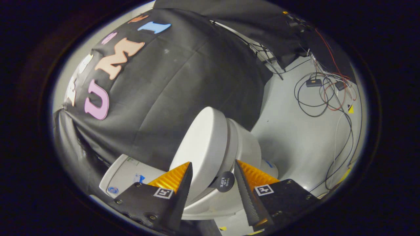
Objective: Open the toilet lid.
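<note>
Claw apart, the raised lid between its fingers

Our claw [212, 183] stands with its two fingers apart, pressing on nothing, and a small black round tab [224, 181] sits in the gap. Just ahead of the fingers is the toilet lid [200, 144], already lifted well off the toilet bowl [244, 147]; its long axis runs away from us toward the black cloth wall [170, 98]. We judge it must still swing toward the tank [129, 175]. Beyond the bowl, cables [323, 95] lie on the floor.
</note>
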A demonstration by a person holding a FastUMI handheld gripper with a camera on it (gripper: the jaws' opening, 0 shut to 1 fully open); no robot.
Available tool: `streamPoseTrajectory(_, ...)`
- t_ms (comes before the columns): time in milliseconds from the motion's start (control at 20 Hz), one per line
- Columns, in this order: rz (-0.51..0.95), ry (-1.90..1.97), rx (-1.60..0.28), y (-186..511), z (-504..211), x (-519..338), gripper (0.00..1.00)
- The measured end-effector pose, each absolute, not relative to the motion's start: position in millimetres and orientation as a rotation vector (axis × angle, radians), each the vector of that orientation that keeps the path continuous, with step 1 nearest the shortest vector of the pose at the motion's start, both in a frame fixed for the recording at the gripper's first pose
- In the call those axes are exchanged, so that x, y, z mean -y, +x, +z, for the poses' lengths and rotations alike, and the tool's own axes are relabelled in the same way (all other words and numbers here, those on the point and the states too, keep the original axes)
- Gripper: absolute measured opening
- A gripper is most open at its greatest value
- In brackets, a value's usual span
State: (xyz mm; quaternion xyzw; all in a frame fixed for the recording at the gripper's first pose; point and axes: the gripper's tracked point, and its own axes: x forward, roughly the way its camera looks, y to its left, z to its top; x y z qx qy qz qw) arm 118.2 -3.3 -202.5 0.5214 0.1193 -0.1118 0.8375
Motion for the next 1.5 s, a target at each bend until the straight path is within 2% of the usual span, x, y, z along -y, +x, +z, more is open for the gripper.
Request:
streamPoseTrajectory(300,-0.21,1.163,-0.396,120.7,-239.0,-24.5,0.75)
streamPoseTrajectory(400,-0.189,1.187,-0.408,125.4,-242.1,-33.0,0.45)
streamPoseTrajectory(500,-0.162,1.213,-0.395,129.8,-238.6,-37.1,0.45)
streamPoseTrajectory(600,-0.167,1.206,-0.404,129.8,-242.4,-38.6,0.22)
streamPoseTrajectory(650,-0.146,1.22,-0.39,134.0,-236.8,-37.3,0.22)
streamPoseTrajectory(850,-0.15,1.169,-0.377,131.9,-234.2,-36.0,0.02)
streamPoseTrajectory(1050,-0.148,1.085,-0.333,133.3,-216.5,-34.7,0.01)
streamPoseTrajectory(1500,-0.084,0.935,-0.166,143.2,-129.9,-42.4,0.01)
